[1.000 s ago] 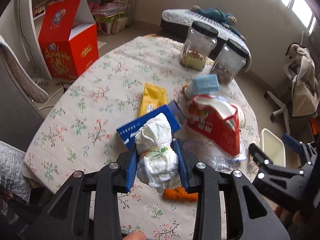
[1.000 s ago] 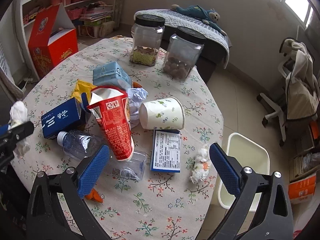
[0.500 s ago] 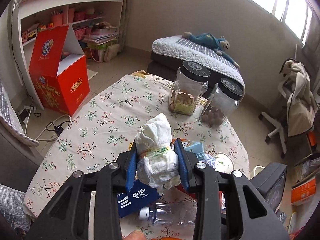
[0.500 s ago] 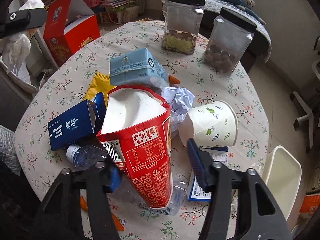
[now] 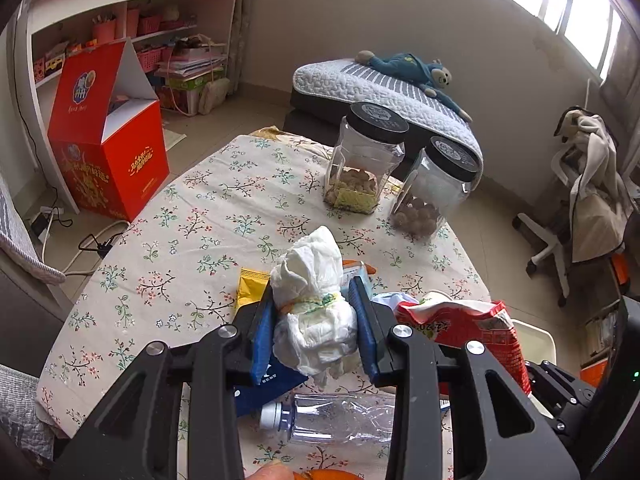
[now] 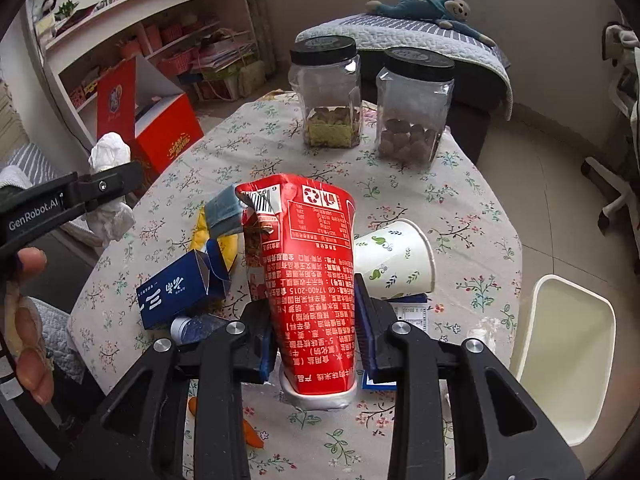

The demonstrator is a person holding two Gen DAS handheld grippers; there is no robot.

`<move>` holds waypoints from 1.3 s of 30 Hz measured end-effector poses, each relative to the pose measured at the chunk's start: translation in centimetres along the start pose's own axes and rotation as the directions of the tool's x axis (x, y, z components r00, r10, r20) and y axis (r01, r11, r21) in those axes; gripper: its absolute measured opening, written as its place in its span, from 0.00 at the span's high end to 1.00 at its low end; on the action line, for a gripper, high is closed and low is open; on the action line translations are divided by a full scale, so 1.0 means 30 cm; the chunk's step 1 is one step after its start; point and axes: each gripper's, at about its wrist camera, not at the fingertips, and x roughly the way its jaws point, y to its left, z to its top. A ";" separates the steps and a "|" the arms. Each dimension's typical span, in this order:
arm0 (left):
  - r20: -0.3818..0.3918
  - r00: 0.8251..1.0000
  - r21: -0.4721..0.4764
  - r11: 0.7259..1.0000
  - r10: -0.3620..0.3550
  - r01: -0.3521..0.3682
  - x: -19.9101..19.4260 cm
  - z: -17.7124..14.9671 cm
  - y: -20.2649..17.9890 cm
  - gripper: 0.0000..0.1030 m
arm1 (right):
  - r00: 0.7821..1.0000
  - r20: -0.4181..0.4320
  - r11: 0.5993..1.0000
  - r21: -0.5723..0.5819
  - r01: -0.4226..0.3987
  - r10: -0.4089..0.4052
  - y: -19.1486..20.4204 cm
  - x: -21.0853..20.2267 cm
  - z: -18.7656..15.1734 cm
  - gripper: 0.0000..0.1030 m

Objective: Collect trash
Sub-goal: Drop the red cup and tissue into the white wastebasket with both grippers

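The right gripper, its jaws just having narrowed, clamped the tall red torn snack bag off the bench. At 9 o'clock, the left gripper clamped a crumpled white tissue wad, probably bound for the bin.

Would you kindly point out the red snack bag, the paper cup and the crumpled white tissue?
red snack bag [image 6: 312, 280]: right wrist view, printed front panel.
paper cup [image 6: 394, 258]: right wrist view, side wall.
crumpled white tissue [image 5: 314, 312]: left wrist view, middle of the wad.
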 end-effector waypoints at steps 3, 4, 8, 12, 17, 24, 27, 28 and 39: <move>0.005 1.000 0.024 1.000 -0.017 0.017 -0.012 -0.010 -0.045 0.66 | 0.999 0.035 0.999 0.030 0.032 -0.033 -0.062 -0.043 0.000 0.70; 0.006 1.000 0.033 0.999 -0.022 0.022 -0.015 -0.015 -0.064 0.66 | 0.998 0.047 0.998 0.044 0.043 -0.045 -0.085 -0.056 -0.001 0.70; 0.010 0.999 0.075 0.996 -0.051 0.050 -0.024 -0.035 -0.145 0.66 | 0.990 0.087 0.990 0.100 0.099 -0.108 -0.184 -0.112 -0.010 0.70; 0.010 0.998 0.130 0.989 -0.068 0.066 -0.020 -0.062 -0.243 0.66 | 0.973 0.117 0.971 0.161 0.177 -0.197 -0.290 -0.164 -0.032 0.70; -0.008 0.995 0.196 0.976 -0.097 0.097 -0.005 -0.110 -0.365 0.66 | 0.935 0.097 0.917 0.251 0.310 -0.342 -0.454 -0.211 -0.081 0.69; -0.062 0.985 0.276 0.946 -0.159 0.170 0.024 -0.183 -0.556 0.66 | 0.869 -0.001 0.815 0.348 0.463 -0.494 -0.660 -0.257 -0.156 0.63; -0.069 0.979 0.324 0.923 -0.193 0.205 0.026 -0.218 -0.664 0.66 | 0.819 0.035 0.763 0.390 0.516 -0.572 -0.693 -0.321 -0.170 0.33; -0.074 0.976 0.338 0.916 -0.204 0.217 0.028 -0.229 -0.696 0.66 | 0.799 0.051 0.745 0.400 0.534 -0.599 -0.701 -0.342 -0.172 0.26; -0.158 0.942 0.390 0.858 -0.297 0.336 0.055 -0.323 -1.013 0.65 | 0.619 0.124 0.582 0.521 0.625 -0.776 -0.811 -0.526 -0.217 0.07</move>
